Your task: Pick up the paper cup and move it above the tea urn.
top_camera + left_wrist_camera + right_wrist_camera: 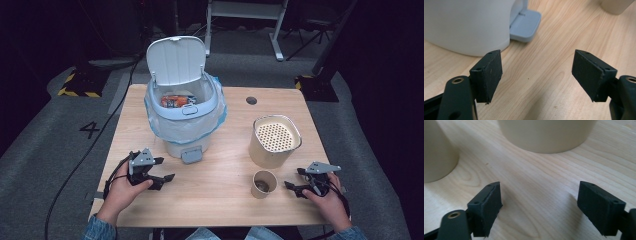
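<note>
A white pedal bin point(184, 107) with its lid up and a clear liner stands at the table's back left; an orange packet point(175, 101) lies inside. My left gripper point(165, 169) is low over the wood in front of the bin, open, nothing between its jaws. In the left gripper view the gripper point(537, 72) faces the bin's base point(466, 25) and grey pedal point(525, 23). My right gripper point(294, 178) is open beside a small paper cup point(263, 183). In the right gripper view the gripper point(539, 207) points at bare wood, with the cup point(436, 152) to its left.
A beige round container point(274, 140) with a perforated insert stands behind the paper cup, and its wall point(546, 135) rises just ahead in the right gripper view. The wooden table point(220, 200) has a dark grommet hole point(251, 100) at the back. Dark floor surrounds the table.
</note>
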Available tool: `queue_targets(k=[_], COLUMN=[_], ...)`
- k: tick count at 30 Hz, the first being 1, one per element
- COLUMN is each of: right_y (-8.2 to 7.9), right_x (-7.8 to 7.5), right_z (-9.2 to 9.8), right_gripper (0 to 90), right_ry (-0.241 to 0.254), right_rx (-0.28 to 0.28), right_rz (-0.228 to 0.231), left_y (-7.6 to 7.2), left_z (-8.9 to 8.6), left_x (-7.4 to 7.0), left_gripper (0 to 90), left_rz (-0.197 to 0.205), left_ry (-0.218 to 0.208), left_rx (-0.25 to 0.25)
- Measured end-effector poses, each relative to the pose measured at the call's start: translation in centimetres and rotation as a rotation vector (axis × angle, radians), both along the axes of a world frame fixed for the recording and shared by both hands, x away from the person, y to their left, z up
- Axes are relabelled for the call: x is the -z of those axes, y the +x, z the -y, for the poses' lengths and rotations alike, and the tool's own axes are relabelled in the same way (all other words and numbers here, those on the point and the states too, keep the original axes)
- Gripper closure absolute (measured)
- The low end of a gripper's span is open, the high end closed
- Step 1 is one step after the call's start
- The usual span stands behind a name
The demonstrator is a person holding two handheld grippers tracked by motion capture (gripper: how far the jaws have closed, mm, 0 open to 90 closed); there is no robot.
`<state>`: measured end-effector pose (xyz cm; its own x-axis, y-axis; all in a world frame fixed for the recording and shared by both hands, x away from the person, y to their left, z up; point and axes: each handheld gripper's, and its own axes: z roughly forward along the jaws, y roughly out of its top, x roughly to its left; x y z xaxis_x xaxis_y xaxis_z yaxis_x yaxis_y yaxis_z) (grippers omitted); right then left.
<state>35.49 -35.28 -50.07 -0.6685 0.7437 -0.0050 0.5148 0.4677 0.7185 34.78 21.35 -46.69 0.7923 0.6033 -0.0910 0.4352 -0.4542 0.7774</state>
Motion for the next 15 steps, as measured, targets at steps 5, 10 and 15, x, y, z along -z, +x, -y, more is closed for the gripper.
queue_targets(k=[5,10,15], right_y=[-0.5,-1.0,-1.4], right_x=[-0.4,-0.8,-0.8], right_z=[-0.4,-1.0,-1.6], right_gripper=[23.3,23.6,23.4], right_ry=[0.027,0.048,0.075], right_rx=[-0.059,-0.119,-0.147], right_rz=[-0.03,-0.023,-0.006], left_y=[0.3,0.7,0.8], left_z=[0.5,0.5,0.5], left_x=[1.3,2.1,3.0], left_gripper=[26.4,26.5,25.5], left_rz=[-0.038,-0.08,-0.098], left_ry=[0.065,0.103,0.142], left_rx=[-0.005,-0.017,-0.035])
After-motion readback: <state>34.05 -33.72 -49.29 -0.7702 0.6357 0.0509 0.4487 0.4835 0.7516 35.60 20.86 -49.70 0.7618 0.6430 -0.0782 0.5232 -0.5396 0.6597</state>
